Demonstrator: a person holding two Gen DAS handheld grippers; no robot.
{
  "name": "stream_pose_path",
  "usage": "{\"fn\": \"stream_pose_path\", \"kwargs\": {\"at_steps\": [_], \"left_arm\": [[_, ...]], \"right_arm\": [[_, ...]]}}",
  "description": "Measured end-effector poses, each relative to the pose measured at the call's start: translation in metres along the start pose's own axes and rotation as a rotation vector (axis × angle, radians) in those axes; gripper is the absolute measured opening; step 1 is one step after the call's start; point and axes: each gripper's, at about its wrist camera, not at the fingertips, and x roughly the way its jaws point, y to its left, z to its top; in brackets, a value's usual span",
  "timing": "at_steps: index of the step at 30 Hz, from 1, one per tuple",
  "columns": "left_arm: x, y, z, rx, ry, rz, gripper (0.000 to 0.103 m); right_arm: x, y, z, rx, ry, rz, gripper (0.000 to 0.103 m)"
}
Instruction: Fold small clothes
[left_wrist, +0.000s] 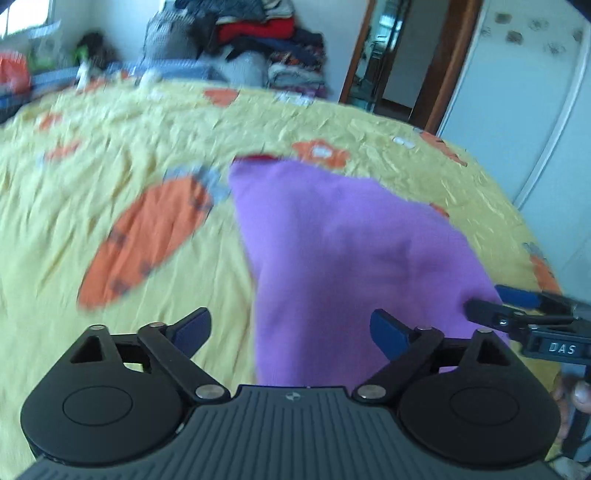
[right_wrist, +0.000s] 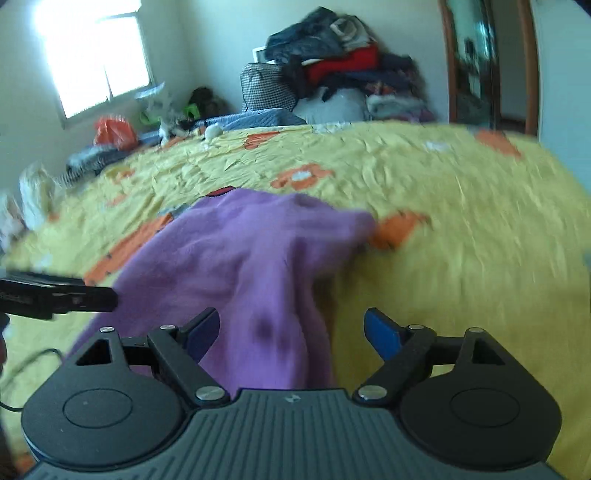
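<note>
Because the purple garment (left_wrist: 332, 251) lying rumpled on the yellow bed (left_wrist: 110, 155) looks soft, light and limp, I judge that the 2 spread, empty grippers, left gripper (left_wrist: 291, 332) and right gripper (right_wrist: 291, 332), should pinch its near edge corners.

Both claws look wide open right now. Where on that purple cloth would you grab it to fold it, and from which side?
Probably the near edge of the purple cloth, approached low from the holder's side. It lies rumpled on the yellow bedspread, with its near part already between the open fingers of the left gripper and right gripper, one toward each near corner.
</note>
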Motion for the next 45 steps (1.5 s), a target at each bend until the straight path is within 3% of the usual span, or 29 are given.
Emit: {"fn": "stream_pose_path", "kwargs": {"at_steps": [2,3,4,5,7,8,10,11,12,15,16,17,18,21,22,23,26,28,31,35,39,45], "left_arm": [[0.003,0.004,-0.013,-0.002,0.029,0.004,0.072],[0.01,0.003,-0.02,0.007,0.053,0.022,0.059],[0.015,0.003,-0.026,0.006,0.069,0.029,0.057],[0.013,-0.001,-0.033,0.042,0.032,0.05,0.058],[0.009,-0.011,-0.04,0.099,0.009,0.087,0.058],[0.006,-0.011,-0.04,0.094,0.014,0.087,0.058],[0.002,-0.01,-0.038,0.081,0.034,0.078,0.062],[-0.001,-0.009,-0.038,0.088,0.023,0.081,0.064],[-0.004,-0.009,-0.037,0.09,0.016,0.084,0.066],[-0.012,-0.011,-0.029,0.061,-0.014,0.053,0.088],[-0.012,-0.015,-0.026,0.074,-0.026,0.053,0.09],[-0.011,-0.02,-0.024,0.095,-0.026,0.062,0.09],[-0.007,-0.024,-0.023,0.111,-0.019,0.067,0.09],[0.01,-0.032,-0.028,0.153,0.032,0.082,0.088],[0.014,-0.033,-0.032,0.158,0.045,0.085,0.089],[0.016,-0.031,-0.036,0.154,0.051,0.09,0.09],[0.009,-0.026,-0.041,0.125,0.053,0.09,0.099],[-0.001,-0.025,-0.045,0.125,0.042,0.097,0.103],[-0.018,-0.024,-0.057,0.121,0.04,0.112,0.103],[-0.034,-0.025,-0.081,0.088,0.048,0.105,0.103],[-0.034,-0.035,-0.099,0.078,0.059,0.114,0.103],[-0.026,-0.05,-0.109,0.053,0.014,0.218,0.103]], "right_arm": [[-0.005,0.001,-0.012,0.01,-0.021,0.032,0.082],[-0.003,0.006,-0.015,-0.015,-0.024,-0.026,0.062],[0.004,0.009,-0.015,-0.043,-0.008,-0.154,0.048],[0.01,0.009,-0.014,-0.053,-0.007,-0.224,0.043],[0.015,0.0,-0.008,0.018,0.024,-0.209,0.046],[0.009,-0.002,-0.002,0.051,-0.003,-0.186,0.046],[0.003,-0.015,0.017,0.159,-0.073,-0.127,0.06],[0.006,-0.026,0.029,0.229,-0.089,-0.062,0.076],[0.014,-0.038,0.04,0.295,-0.094,-0.003,0.079],[0.063,-0.066,0.066,0.413,-0.007,0.08,0.079],[0.079,-0.074,0.07,0.446,0.0,0.101,0.078],[0.095,-0.077,0.074,0.444,0.034,0.129,0.063],[0.109,-0.074,0.076,0.404,0.072,0.123,0.016],[0.122,-0.051,0.085,0.208,0.035,-0.067,0.012],[0.123,-0.042,0.087,0.135,0.026,-0.116,0.013],[0.123,-0.034,0.086,0.073,0.017,-0.144,0.02],[0.096,-0.023,0.08,0.036,0.031,-0.206,0.087],[0.058,-0.018,0.065,0.064,-0.017,-0.147,0.089],[0.006,-0.004,0.023,0.062,0.002,-0.086,0.089],[-0.041,0.028,-0.047,-0.053,0.039,-0.176,0.089],[-0.057,0.04,-0.087,-0.048,0.064,-0.184,0.09],[-0.052,0.056,-0.095,-0.126,0.073,-0.268,0.092]]}}
